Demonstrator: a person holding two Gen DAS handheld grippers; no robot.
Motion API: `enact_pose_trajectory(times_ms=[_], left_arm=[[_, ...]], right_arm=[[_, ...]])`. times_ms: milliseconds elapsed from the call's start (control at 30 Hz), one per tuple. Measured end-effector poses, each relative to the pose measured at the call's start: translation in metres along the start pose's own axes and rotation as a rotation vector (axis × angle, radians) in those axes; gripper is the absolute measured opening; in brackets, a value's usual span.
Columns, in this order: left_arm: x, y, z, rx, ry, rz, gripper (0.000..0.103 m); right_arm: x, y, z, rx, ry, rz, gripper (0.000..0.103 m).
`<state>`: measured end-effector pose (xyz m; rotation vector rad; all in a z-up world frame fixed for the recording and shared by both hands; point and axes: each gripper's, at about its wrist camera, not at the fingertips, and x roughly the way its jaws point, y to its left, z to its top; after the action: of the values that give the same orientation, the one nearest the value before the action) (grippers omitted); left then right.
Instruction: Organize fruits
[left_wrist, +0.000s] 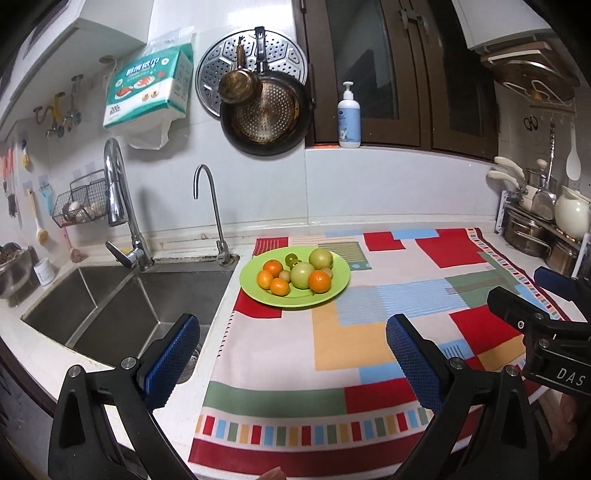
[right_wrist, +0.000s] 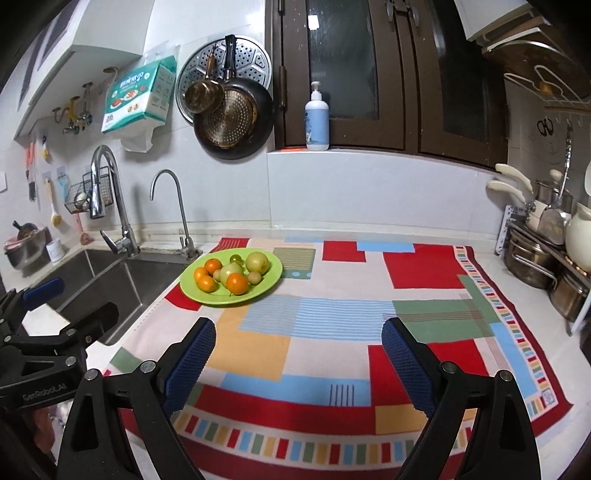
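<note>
Here, kitchen desk (right_wrist: 491, 266) under patterned cloth (right_wrist: 332, 332); green plate (right_wrist: 269, 280) of fruit (right_wrist: 236, 282) beside sink (left_wrist: 110, 295). Left gripper (left_wrist: 291, 354) and right gripper (right_wrist: 299, 354) both spread apart, empty.

Count, both wrist views:

- Round lime-green plastic plate (left_wrist: 341, 275) — 1, on the patchwork cloth.
- Orange citrus fruits (left_wrist: 320, 281) — 4 (three at the plate's left, one at front right).
- Large pale green round fruits (left_wrist: 302, 275) — 2.
- Small dark green fruit (left_wrist: 291, 258) — 1 certain; a second may sit just beside it, cannot tell.
- Small tan round fruits (left_wrist: 284, 275) — 2 (one partly hidden behind a large green fruit).
- Multicoloured rectangular patchwork cloth (left_wrist: 332, 350) — 1.
- Chrome taps (left_wrist: 118, 206) — 2.
- Steel sink basins (left_wrist: 177, 291) — 2.
- White pump bottle (left_wrist: 348, 116) — 1.
</note>
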<state>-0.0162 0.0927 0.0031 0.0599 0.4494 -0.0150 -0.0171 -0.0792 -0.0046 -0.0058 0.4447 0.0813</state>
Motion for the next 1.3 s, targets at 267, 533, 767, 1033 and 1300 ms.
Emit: enact_pose_trajectory(times_ms=[267,533,767,1033,1300], left_arm=[[-0.024,-0.006,-0.006,-0.017,0.004,0.0,0.103],[-0.044,-0.012,-0.011,-0.014,-0.014,0.008,0.103],[-0.054,-0.017,-0.013,-0.01,-0.023,0.02,0.103],[-0.062,-0.02,-0.016,-0.014,-0.031,0.025,0.103],[-0.066,-0.022,-0.017,-0.004,-0.041,0.031,0.103]], right_arm=[[-0.026,-0.004,-0.006,-0.008,-0.021,-0.002,0.092],[-0.046,-0.007,-0.013,-0.006,-0.033,0.004,0.092],[-0.057,-0.01,-0.017,-0.006,-0.043,0.003,0.092],[-0.066,-0.013,-0.02,-0.005,-0.057,0.001,0.092],[-0.069,-0.016,-0.022,-0.001,-0.056,0.0,0.092]])
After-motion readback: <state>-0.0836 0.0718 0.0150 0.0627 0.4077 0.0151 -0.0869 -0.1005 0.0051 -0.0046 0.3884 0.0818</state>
